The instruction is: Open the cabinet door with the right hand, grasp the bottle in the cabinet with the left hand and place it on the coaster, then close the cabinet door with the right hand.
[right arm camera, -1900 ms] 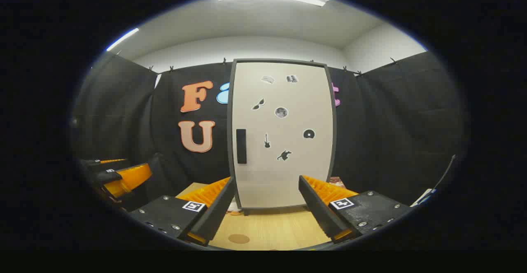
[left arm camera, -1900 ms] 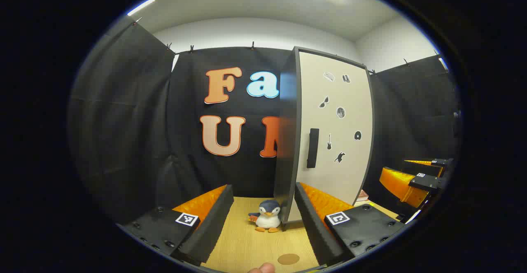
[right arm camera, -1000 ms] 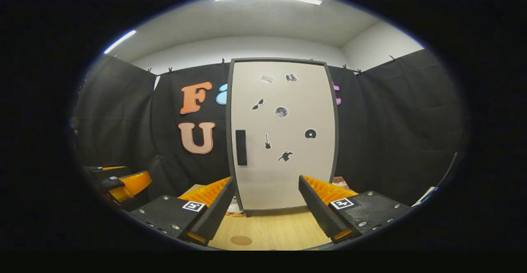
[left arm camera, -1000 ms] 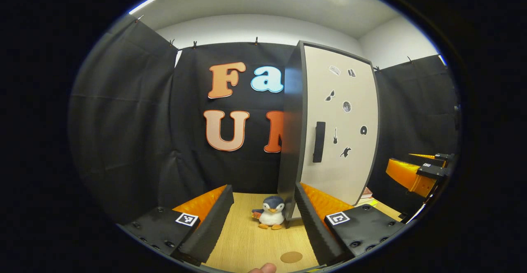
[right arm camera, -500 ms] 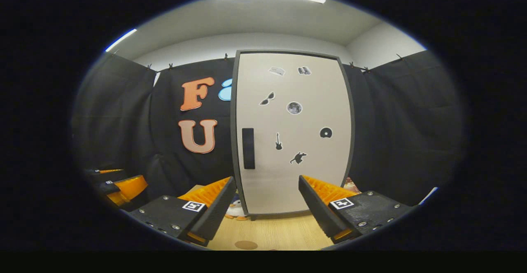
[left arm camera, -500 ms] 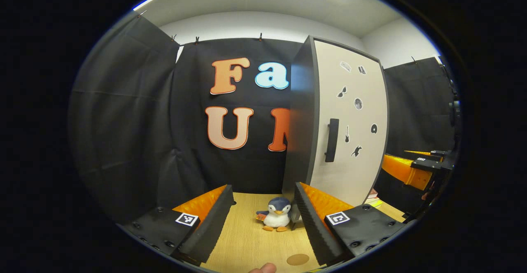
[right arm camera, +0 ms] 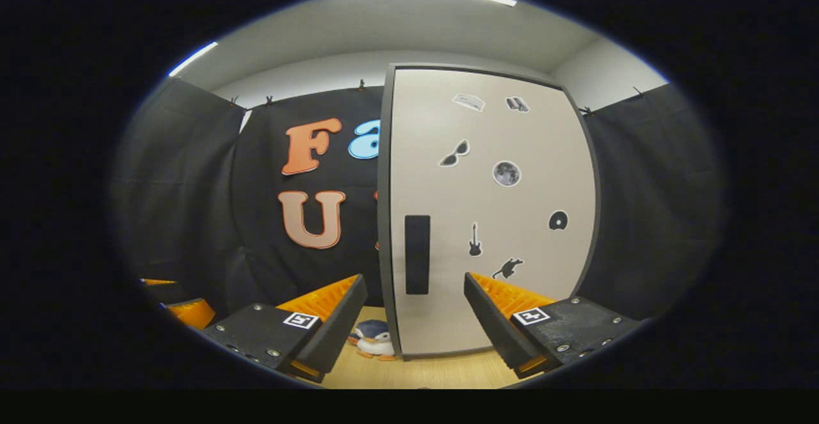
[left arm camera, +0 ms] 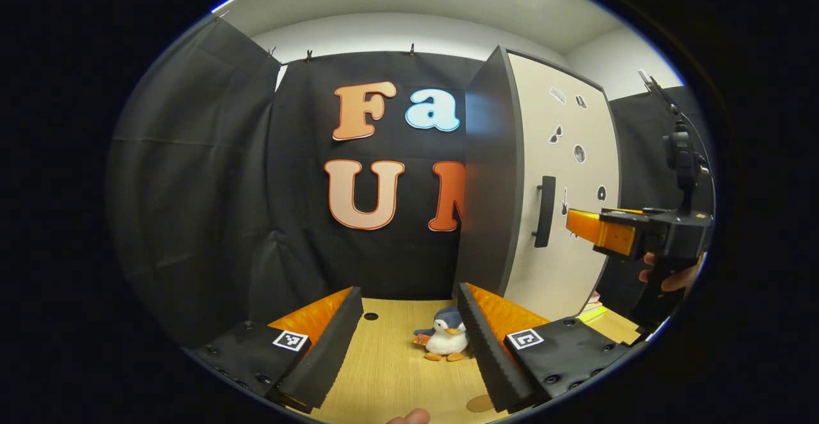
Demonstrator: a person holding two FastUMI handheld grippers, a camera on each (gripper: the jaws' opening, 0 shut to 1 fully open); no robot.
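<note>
A tall cabinet with dark sides stands on the wooden table; its cream door [right arm camera: 486, 213] is closed and carries small stickers and a black vertical handle [right arm camera: 417, 254]. In the right gripper view my right gripper [right arm camera: 414, 312] is open, with the handle straight ahead between its fingers but still apart from them. In the left gripper view the right gripper [left arm camera: 604, 229] reaches toward the handle [left arm camera: 544, 212] from the right. My left gripper [left arm camera: 409, 337] is open over the table, left of the cabinet [left arm camera: 489, 181]. A round brown coaster [left arm camera: 478, 403] lies near its right finger. The bottle is hidden.
A small plush penguin [left arm camera: 446, 342] sits on the wooden table [left arm camera: 384, 373] by the cabinet's left front corner, also seen as the penguin [right arm camera: 373, 341] in the right gripper view. Black cloth walls close the booth. Books lie low at the cabinet's right [left arm camera: 592, 312].
My right gripper has moved forward toward the cabinet, so the door and handle look larger. The left gripper has shifted, and the cabinet now sits farther right in its view.
</note>
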